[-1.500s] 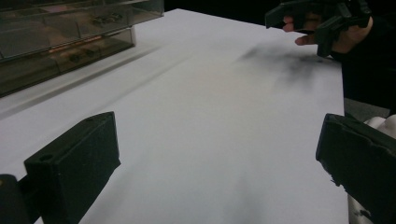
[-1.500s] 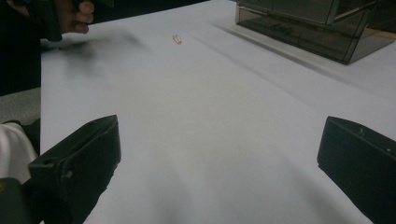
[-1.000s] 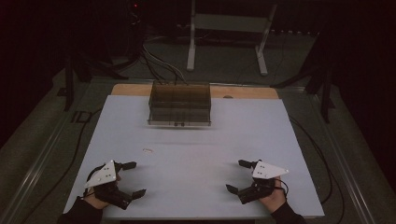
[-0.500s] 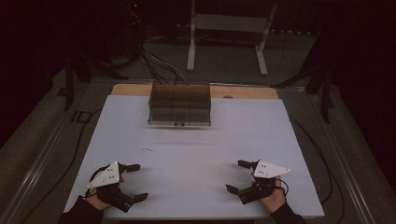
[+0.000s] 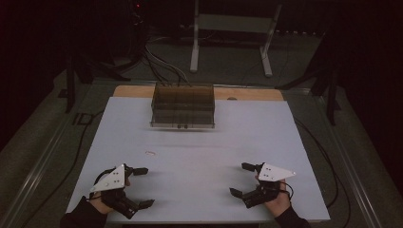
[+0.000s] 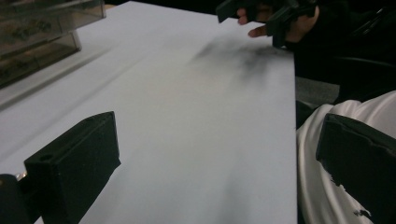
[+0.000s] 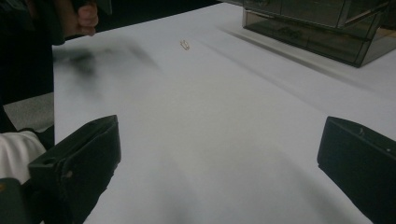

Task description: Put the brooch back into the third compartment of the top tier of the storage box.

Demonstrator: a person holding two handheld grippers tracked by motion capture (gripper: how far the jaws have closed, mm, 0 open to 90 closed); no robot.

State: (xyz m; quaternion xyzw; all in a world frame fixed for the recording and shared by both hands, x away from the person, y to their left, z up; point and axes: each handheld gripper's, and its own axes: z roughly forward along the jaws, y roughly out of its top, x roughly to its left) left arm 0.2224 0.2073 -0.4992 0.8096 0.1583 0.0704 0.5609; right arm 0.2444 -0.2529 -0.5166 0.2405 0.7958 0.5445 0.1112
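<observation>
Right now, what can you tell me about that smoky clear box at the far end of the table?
The box is a low, dark-tinted see-through organizer that looks like plastic, with stacked drawer-like compartments. It sits flat and square at the far middle of the white table, just before the wooden strip. Small dark items inside are too blurred to name. Nothing touches it; both claws are near the front edge.

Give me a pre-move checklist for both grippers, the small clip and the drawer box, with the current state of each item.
1. Left gripper open: ok, jaws wide apart, nothing between them.
2. Right gripper open: ok, jaws spread and empty.
3. Small clip located: ok, lying on the white table ahead of the left gripper, apart from it.
4. Path to clip unobstructed: ok, only bare table surface lies between.
5. Drawer box drawers shut: cannot tell, too dark.
6. Clip's exact orientation for a pinch: cannot tell, too small.
</observation>
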